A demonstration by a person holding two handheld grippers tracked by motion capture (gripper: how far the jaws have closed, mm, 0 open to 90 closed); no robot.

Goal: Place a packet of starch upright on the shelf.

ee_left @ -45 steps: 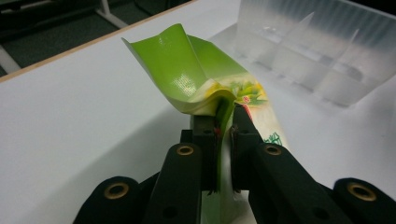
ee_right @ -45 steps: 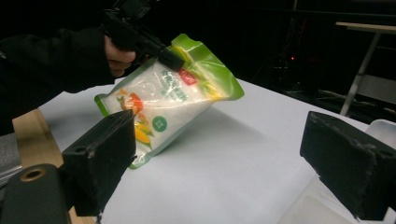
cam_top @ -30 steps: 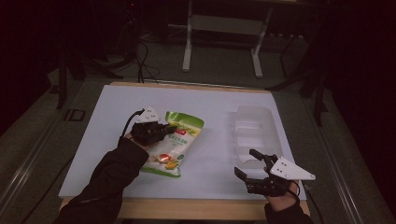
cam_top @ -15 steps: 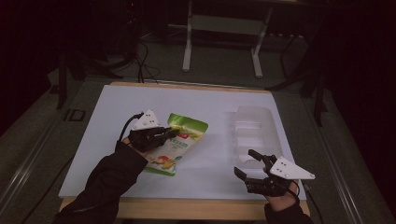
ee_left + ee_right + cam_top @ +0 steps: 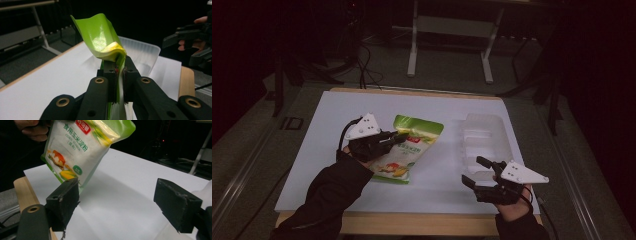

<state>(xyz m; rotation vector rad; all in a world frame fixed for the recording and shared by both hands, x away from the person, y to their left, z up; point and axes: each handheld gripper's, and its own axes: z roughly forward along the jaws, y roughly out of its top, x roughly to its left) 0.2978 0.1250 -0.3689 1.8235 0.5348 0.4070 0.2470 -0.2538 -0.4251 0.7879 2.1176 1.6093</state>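
Grippers number two: left gripper (image 5: 401, 136) clamps one starch bag (image 5: 414, 150), right gripper (image 5: 476, 172) gapes.

Your right gripper (image 5: 116, 202) has its jaws wide apart over the white sheet (image 5: 130, 195); the corn starch bag (image 5: 80, 150) hangs tilted at far left.

Black tongs (image 5: 399, 137), brass screws; grey three-cornered plates; dark sleeves (image 5: 332, 192).

Between my left fingers (image 5: 113, 75), the cornstarch bag (image 5: 101, 37) looks like glossy green plastic (it glints); my right pads (image 5: 66, 195) look rough, matt black beside the translucent plastic tray (image 5: 484, 137).
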